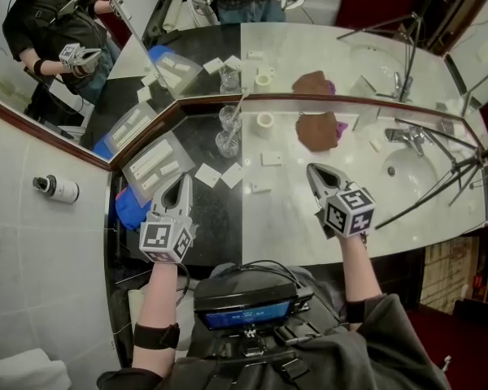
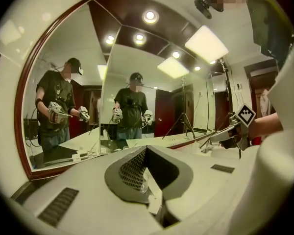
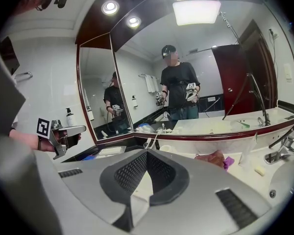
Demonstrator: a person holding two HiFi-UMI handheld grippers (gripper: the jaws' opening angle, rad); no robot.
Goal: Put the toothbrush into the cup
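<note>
Your left gripper (image 1: 183,182): clenched, nothing between its jaws, above the dark end of the counter (image 1: 289,218) | your right gripper (image 1: 315,171): clenched, empty, above the pale part | toothbrush (image 1: 240,104): leaning in the glass cup (image 1: 227,135) by the mirror (image 1: 309,55), well apart from both grippers

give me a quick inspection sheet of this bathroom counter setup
surface: counter, pale stone with a black section at the left
job's things: toothbrush appears to stand already in the glass cup
clutter: brown cloth, white packets, tray of packets
grippers: left gripper and right gripper both shut, fingers empty, above the counter's near side
cables: black leads at the person's chest unit
surroundings: corner mirrors, sink, tripod legs, wall bottle
</note>
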